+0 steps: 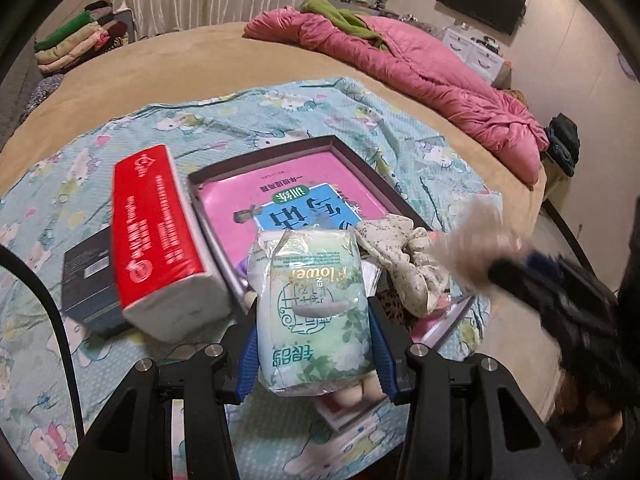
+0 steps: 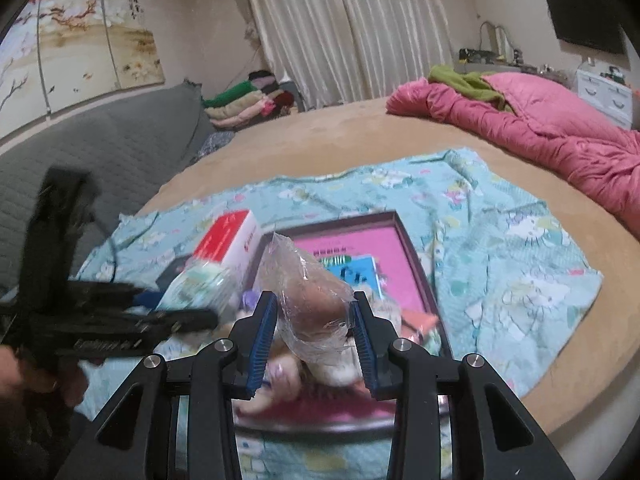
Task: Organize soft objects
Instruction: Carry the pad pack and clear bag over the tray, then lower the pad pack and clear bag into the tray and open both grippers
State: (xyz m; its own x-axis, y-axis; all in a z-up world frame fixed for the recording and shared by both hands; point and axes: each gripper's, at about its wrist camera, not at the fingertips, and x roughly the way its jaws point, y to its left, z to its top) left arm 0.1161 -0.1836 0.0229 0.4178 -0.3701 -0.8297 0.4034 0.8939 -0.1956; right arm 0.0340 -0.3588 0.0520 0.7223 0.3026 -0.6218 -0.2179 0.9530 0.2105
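My left gripper is shut on a green-and-white tissue pack, held above the near end of a dark shallow box. The same pack shows blurred in the right wrist view, in the left gripper. My right gripper is shut on a brownish soft thing in a clear plastic bag; in the left wrist view that bag is a blur at the right with the right gripper. A pink book lies in the box, with a floral cloth on its near right corner.
A red-and-white tissue brick lies left of the box, on a small dark box. All sit on a teal cartoon sheet over a round tan bed. A pink quilt lies at the far right, folded clothes far left.
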